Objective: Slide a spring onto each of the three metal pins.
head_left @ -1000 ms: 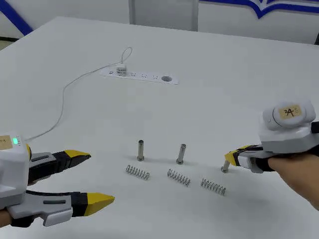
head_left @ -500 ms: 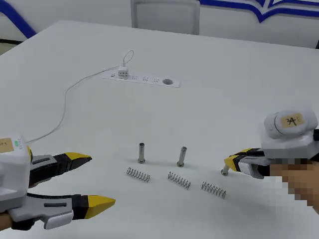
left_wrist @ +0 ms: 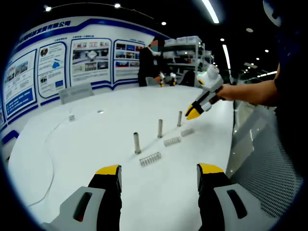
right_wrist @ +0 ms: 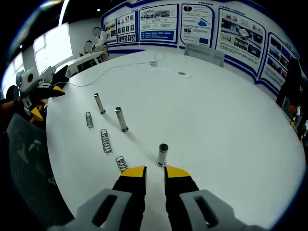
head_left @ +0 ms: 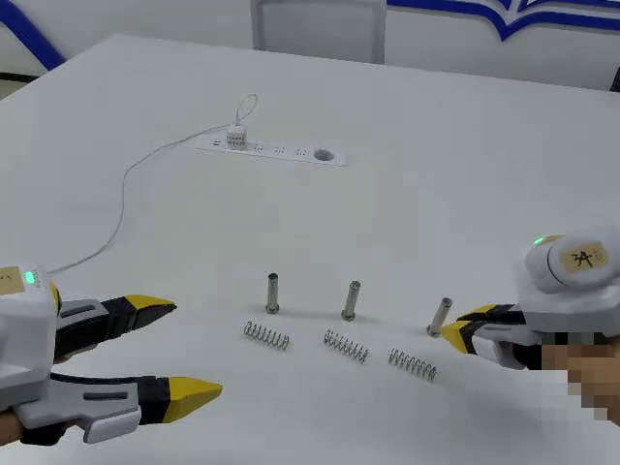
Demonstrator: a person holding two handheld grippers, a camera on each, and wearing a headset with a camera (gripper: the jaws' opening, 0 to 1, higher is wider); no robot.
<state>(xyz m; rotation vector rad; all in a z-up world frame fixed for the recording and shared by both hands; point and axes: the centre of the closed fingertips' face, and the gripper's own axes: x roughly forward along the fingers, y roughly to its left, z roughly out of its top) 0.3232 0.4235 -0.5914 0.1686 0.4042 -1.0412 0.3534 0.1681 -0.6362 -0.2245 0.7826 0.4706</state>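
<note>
Since a second ago the right tongs (head_left: 457,327) have drawn back from the right pin (head_left: 441,317), which was half hidden behind their yellow tips. It now stands clear and upright on the tabletop (head_left: 436,174), in a row with the middle pin (head_left: 352,300) and the left pin (head_left: 273,293). Those tongs sit just beside the right pin, their jaws parted by a narrow gap and holding nothing. The left tongs (head_left: 194,349) have barely shifted; they hover wide open and empty, well short of the left pin.

Three springs lie flat in front of the pins, one before each: the left spring (head_left: 266,335), the middle spring (head_left: 346,346) and the right spring (head_left: 412,363). None is on a pin, so the threading itself looks not yet begun. With all three pins upright and free, the likely next move is to pick up a spring, probably the right spring, which lies close to the right tongs, and lower it over its pin
</note>
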